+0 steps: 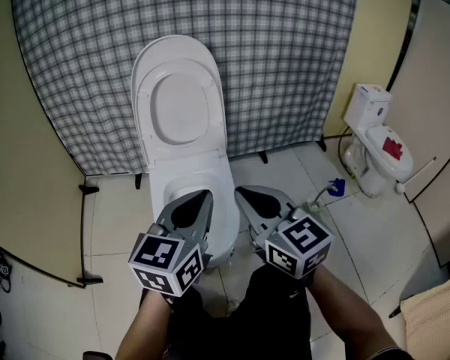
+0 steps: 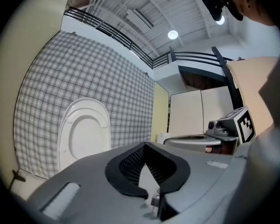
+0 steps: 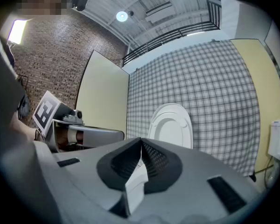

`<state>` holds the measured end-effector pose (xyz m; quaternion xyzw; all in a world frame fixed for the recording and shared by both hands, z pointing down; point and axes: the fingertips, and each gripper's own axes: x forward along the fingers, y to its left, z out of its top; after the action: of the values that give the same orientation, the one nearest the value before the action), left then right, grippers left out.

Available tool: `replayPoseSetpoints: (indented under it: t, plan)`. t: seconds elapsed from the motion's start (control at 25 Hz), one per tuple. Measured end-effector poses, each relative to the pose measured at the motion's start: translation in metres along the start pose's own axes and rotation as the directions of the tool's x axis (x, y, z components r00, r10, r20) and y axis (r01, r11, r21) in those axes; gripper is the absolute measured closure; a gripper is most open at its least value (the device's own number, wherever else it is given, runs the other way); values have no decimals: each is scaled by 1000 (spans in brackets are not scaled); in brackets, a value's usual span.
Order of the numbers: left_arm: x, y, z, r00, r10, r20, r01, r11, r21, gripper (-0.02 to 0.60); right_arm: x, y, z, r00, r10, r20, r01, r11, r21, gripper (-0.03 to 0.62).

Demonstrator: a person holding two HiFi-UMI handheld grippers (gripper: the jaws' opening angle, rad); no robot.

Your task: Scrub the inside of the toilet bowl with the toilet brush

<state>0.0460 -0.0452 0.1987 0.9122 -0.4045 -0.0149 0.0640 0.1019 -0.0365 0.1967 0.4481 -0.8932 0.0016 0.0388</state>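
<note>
Directly ahead of both grippers, the toilet bowl (image 1: 226,177) is standing with its lid (image 1: 178,100) raised against a checked curtain (image 1: 285,51). At the near rim of the bowl, the left gripper (image 1: 207,194) is pointing level, its jaws lying pressed together tip to tip with nothing between them. Just beside it, towards the bowl's near right edge, the right gripper (image 1: 238,190) is also pointing level, its jaws likewise closed on nothing. The two grippers are sitting side by side without touching. The person's forearms (image 1: 337,298) are reaching in from behind them. In each gripper view the raised lid is showing above and beyond the closed jaw tips, and the other gripper is showing alongside.

Off to the right of the right gripper, and apart from it, a small blue-headed item (image 1: 336,187) with a thin pale stem is lying on the floor tiles (image 1: 112,223). Whether this is the toilet brush cannot be told at this size. Farther right of that item, a second toilet (image 1: 379,145) is standing, well apart from both grippers, with a red mark on its closed lid.
</note>
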Motion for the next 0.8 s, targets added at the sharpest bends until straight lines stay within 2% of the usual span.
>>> replayPoseSetpoints:
  t: [0.24, 0.52, 0.64, 0.8]
  plan:
    - [23, 4, -9, 999, -35, -3, 35, 999, -21, 572, 8, -18, -7, 999, -35, -22, 34, 999, -31, 577]
    - [53, 0, -34, 995, -92, -41, 89, 994, -62, 572, 2, -60, -25, 985, -146, -89, 141, 988, -59, 577]
    - [67, -2, -46, 991, -115, -62, 110, 992, -69, 572, 3, -84, -45, 972, -193, -136, 186, 980, -65, 579]
    - [84, -9, -69, 983, -145, -111, 138, 988, -66, 572, 0, -120, -90, 943, -249, -220, 245, 968, -47, 579]
